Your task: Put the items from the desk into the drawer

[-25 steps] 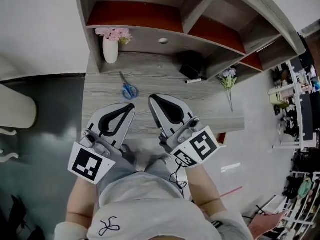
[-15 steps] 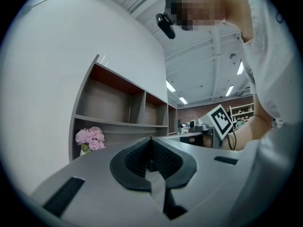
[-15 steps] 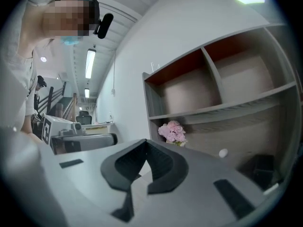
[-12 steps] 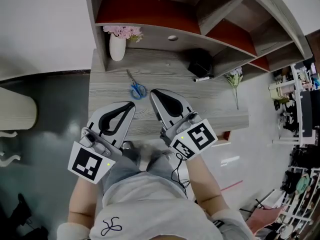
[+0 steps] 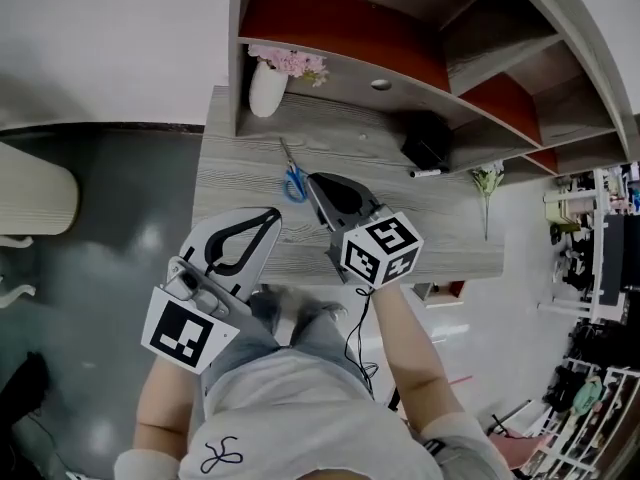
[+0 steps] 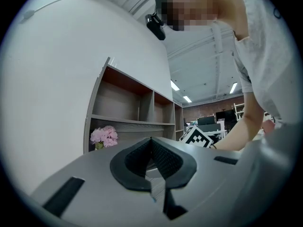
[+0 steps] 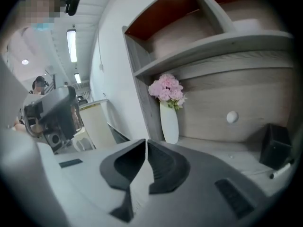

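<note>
Right gripper (image 5: 312, 178) has advanced beside the scissors (image 5: 293, 181) — fingers closed, empty, as on the left gripper (image 5: 270, 214) — unopened, it may shove them away.

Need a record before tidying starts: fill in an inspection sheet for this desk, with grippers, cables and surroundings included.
Surface: grey wood-grain desk.
Job's things: blue-handled scissors, marker, black box, flower sprig, all on the desk; no open drawer seen.
Clutter: white vase of pink flowers, back left.
Grippers: left gripper and right gripper both shut, empty; the right one's tip shows beside the scissors.
Cables: black cable hanging below the right gripper.
Surroundings: shelf unit above the desk; grey floor; crowded racks far right.
</note>
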A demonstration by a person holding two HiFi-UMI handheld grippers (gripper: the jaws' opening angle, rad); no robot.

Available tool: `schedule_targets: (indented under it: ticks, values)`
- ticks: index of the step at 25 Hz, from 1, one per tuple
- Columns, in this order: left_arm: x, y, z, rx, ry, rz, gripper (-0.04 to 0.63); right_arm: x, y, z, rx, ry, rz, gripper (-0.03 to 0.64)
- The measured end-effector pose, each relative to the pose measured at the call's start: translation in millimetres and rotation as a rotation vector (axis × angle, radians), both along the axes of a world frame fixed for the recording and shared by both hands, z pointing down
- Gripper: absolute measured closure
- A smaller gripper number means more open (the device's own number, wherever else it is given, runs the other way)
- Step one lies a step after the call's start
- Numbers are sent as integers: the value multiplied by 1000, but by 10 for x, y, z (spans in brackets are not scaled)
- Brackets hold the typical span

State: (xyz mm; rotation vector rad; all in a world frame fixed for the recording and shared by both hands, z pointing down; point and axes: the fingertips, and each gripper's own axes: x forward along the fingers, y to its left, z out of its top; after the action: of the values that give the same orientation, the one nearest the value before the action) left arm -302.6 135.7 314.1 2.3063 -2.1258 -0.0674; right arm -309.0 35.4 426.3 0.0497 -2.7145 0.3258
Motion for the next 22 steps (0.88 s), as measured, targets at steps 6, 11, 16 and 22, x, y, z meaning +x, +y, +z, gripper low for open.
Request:
schedule_targets:
  ticks: [6,11,16,22]
  values:
    - [-103,50,45,-5,21,-31,586,-106,-112,490,-43,152,12,580]
    - [-179,96,113,-12,28,-48,586,-119,-185,870,-43,289,19,572]
    - [-234,113,159,-22,39,-67,586,-89,-245,1229,-72,407,27,555]
    - [-325,158,220,-30,53,-93,586,-55,-285,1572,-86,514,43,537]
